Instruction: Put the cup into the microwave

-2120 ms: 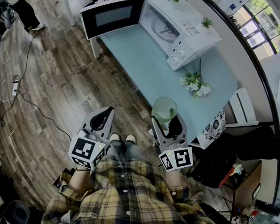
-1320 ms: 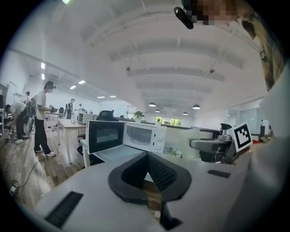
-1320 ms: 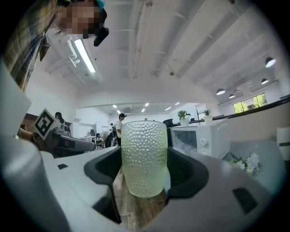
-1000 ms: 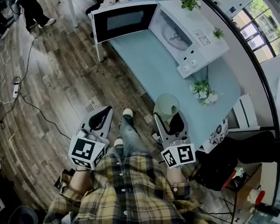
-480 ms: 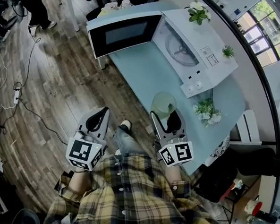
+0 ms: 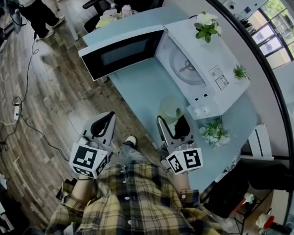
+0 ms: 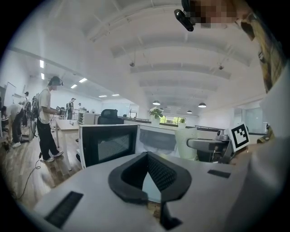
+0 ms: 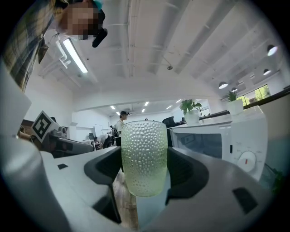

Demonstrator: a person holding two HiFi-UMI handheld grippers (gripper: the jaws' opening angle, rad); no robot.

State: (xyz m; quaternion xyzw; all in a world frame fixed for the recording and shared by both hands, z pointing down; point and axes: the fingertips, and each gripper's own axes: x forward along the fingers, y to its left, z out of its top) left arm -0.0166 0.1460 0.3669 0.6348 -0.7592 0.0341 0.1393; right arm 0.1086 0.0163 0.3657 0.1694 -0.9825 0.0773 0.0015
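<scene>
over the desk (image 6: pixel 139 84), the right claw (image 8: pixel 144 168) is clamping the dimpled glass cup (image 8: pixel 144 149) mid-wall, likely rigid yet breakable, while the left claw (image 7: pixel 146 157) is hanging closed, empty.

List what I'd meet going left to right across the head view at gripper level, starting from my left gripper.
left gripper → right gripper, shut on the cup → white flower bunch
</scene>
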